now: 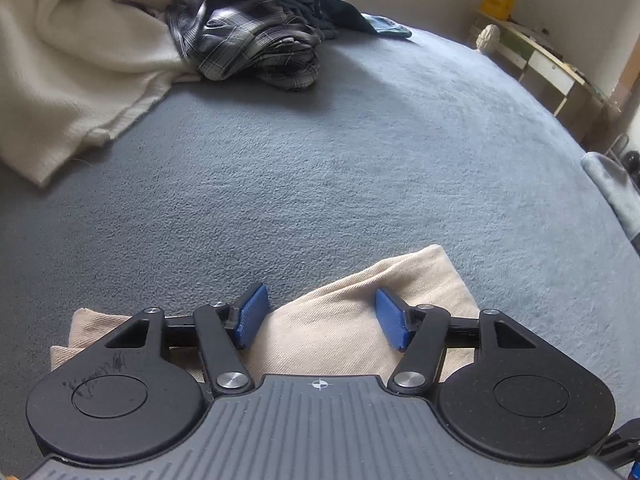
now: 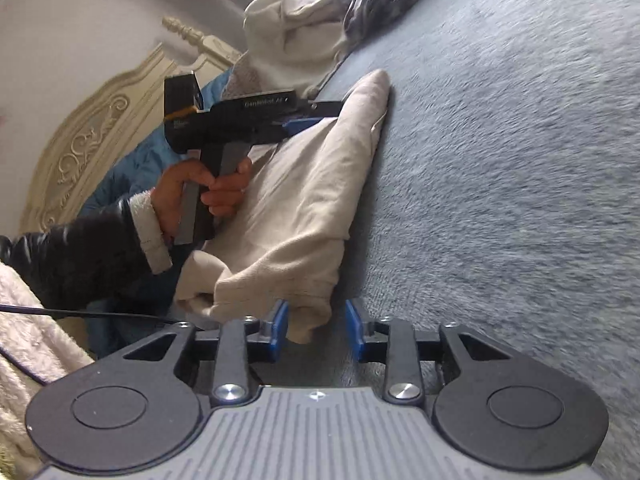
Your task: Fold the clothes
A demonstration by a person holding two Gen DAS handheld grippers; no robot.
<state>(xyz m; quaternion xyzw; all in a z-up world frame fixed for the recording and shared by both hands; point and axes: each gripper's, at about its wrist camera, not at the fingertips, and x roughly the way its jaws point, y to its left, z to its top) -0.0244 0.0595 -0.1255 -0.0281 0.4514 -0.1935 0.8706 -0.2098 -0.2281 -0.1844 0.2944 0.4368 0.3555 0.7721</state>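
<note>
My left gripper [image 1: 322, 318] stands spread over the beige garment [image 1: 360, 320] at lower centre, pads clear of it. My right gripper [image 2: 317, 330] is spread too, a garment corner between its pads. Laundry pile [image 1: 248, 40] sits upper left on the bed [image 1: 360, 160].

both tools [image 1: 322, 318] [image 2: 317, 330] agape (pads apart)

There were two grippers, left [image 1: 320, 322] and right [image 2: 316, 330], one beige garment [image 2: 296, 208], and one clothes pile [image 1: 240, 40] at twelve o'clock.
</note>
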